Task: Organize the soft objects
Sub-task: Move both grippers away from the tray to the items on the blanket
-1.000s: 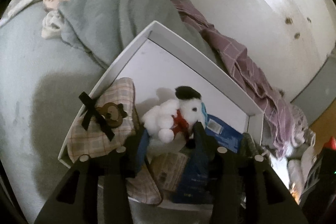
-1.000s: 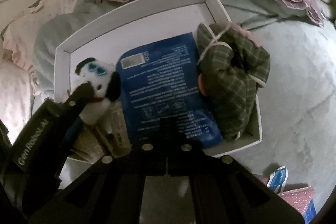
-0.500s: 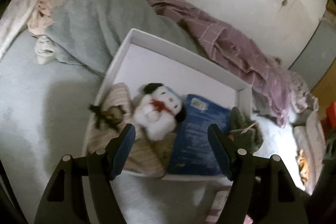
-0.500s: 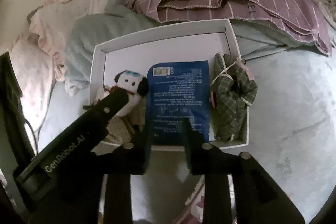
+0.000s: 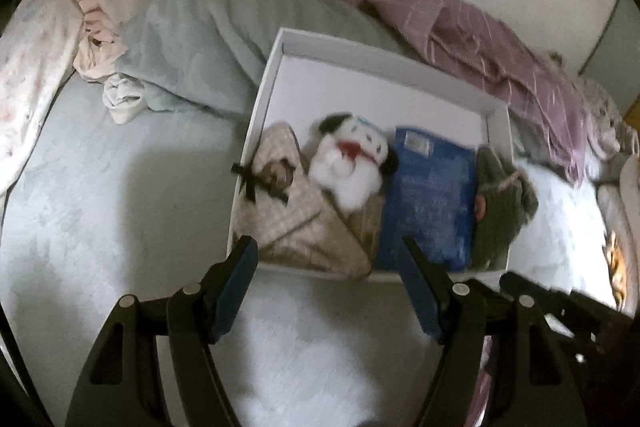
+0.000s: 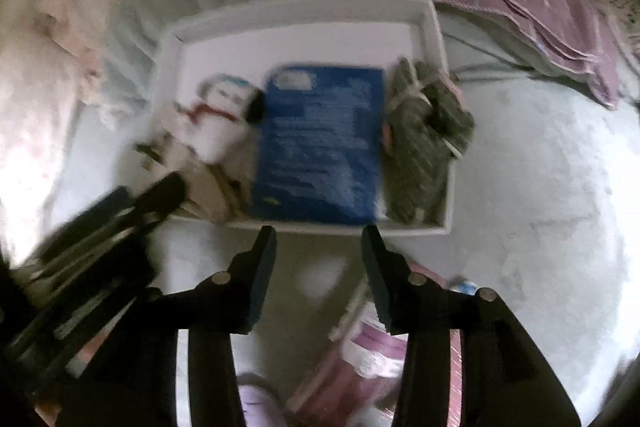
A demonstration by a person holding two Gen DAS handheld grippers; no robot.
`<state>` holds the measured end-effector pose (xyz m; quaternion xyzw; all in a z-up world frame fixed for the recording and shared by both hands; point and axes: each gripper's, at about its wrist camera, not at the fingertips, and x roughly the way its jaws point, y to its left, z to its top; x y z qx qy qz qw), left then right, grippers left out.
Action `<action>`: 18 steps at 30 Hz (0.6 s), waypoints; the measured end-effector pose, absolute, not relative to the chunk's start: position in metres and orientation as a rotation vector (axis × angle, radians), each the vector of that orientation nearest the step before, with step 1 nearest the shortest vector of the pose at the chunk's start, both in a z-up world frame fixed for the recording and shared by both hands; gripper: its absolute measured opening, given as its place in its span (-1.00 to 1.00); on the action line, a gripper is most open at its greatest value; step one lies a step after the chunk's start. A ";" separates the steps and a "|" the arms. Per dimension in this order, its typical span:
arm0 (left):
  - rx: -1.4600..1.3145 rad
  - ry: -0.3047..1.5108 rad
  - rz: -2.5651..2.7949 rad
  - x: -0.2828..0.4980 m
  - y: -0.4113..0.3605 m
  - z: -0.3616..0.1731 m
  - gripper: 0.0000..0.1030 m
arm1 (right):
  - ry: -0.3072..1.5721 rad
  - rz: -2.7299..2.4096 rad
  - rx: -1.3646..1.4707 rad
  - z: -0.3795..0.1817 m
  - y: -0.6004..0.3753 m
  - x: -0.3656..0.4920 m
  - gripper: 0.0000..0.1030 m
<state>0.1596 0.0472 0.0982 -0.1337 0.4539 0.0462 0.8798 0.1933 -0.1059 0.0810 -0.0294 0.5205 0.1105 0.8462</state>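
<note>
Left wrist view recorded the left gripper (image 5: 326, 253) spread and empty at 6 o'clock of the white tray (image 5: 384, 69); right gripper (image 6: 319, 241) likewise apart. Plush dog (image 5: 350, 163) lay inside, propped on the beige pouch (image 5: 288, 223), judged liable to roll out if the tray were jostled.

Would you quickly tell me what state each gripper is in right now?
Left gripper: open, holding nothing.
Right gripper: open, holding nothing.

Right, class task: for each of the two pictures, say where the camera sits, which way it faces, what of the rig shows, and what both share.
Left wrist: on the left hand-held gripper, looking down at the white cardboard box; its open fingers show, the other gripper at lower right.
Right wrist: on the right hand-held gripper, facing the same box; open fingers show.
Shared: fluffy white plush dog, flat blue packet.
</note>
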 end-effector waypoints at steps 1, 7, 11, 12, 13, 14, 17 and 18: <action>-0.275 0.955 0.090 0.156 0.048 0.099 0.39 | 1.105 0.222 -0.089 0.080 -0.103 0.192 -0.10; -0.300 1.025 0.119 0.149 0.055 0.092 0.39 | 1.119 0.242 -0.139 0.082 -0.096 0.187 -0.10; -0.338 1.090 0.113 0.148 0.061 0.080 0.39 | 1.128 0.247 -0.150 0.082 -0.097 0.183 -0.09; -0.348 1.104 0.114 0.148 0.063 0.078 0.39 | 1.132 0.258 -0.140 0.083 -0.098 0.183 -0.09; -0.354 1.109 0.114 0.148 0.064 0.077 0.39 | 1.138 0.271 -0.128 0.083 -0.098 0.183 -0.09; -0.357 1.115 0.114 0.147 0.065 0.076 0.39 | 1.149 0.285 -0.113 0.083 -0.099 0.183 -0.07; -0.358 1.118 0.107 0.144 0.065 0.079 0.39 | 1.178 0.289 -0.085 0.079 -0.102 0.185 -0.06; -0.360 1.116 0.101 0.143 0.065 0.081 0.39 | 1.182 0.285 -0.079 0.079 -0.103 0.184 -0.06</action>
